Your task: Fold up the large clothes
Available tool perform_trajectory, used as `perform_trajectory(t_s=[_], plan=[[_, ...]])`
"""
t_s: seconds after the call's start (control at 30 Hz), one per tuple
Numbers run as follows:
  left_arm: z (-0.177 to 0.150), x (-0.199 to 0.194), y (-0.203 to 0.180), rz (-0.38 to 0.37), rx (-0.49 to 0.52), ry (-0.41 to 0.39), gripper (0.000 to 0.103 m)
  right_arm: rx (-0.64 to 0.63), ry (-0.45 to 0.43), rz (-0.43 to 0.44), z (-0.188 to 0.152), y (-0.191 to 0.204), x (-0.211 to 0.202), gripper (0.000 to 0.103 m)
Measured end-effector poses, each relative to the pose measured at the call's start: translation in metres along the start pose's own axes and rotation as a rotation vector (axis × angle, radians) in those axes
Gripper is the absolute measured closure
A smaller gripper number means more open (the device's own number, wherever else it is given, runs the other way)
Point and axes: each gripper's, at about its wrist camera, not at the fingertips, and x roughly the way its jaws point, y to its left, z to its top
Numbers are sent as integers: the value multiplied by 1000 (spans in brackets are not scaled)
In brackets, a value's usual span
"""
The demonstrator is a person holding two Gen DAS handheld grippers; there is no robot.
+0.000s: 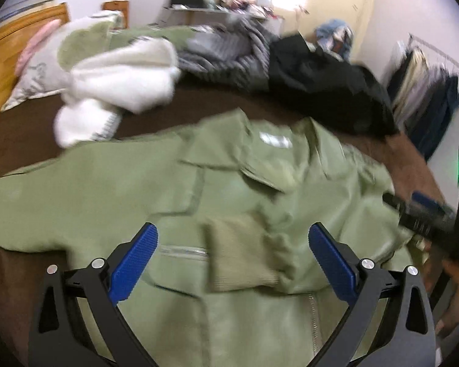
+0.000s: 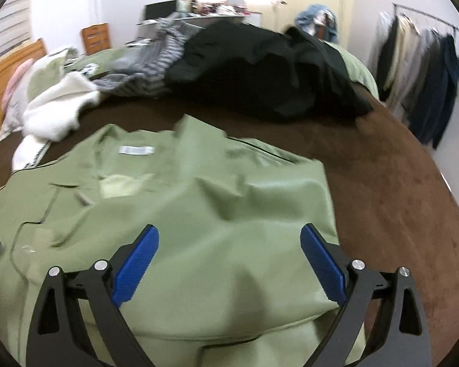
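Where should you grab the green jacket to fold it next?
I'd pinch the green jacket at its near bottom hem, coming from the side nearest you. That edge lies flat and free on the brown cover, right under the open right gripper; the middle is puffy and bunched.

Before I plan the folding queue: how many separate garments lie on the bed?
4, maybe more hidden: green jacket nearest, white fleece at left, striped grey piece behind it, black garment at the far middle.

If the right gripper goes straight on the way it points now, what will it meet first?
Most likely the green jacket: the open right gripper points down at its folded cloth, with nothing between. Depth is unclear.
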Motion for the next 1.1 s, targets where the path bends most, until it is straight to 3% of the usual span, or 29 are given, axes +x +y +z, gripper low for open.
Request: perform_trajectory(t_s=[0.2,0.4,0.6,0.8,0.97,1.1], plan=[[20,-44,81,88,-54,-28,6,-59,-56,20,14,55,-20,6],[14,-57,182,219,-171,-8,6,-67,-41,75,20,100,-14,6],[-8,-50,279,317,-347,25,6,-82,17,110,16,146,8,6],[-32,-31,351,378,-463,64,6,-91,64,143,8,172,24,6],[-40,-8,385,321,-551,67,6,-96,86,141,0,183,34,6],[-41,10,397,284,-560,76,12,-102,94,146,-4,186,39,6]])
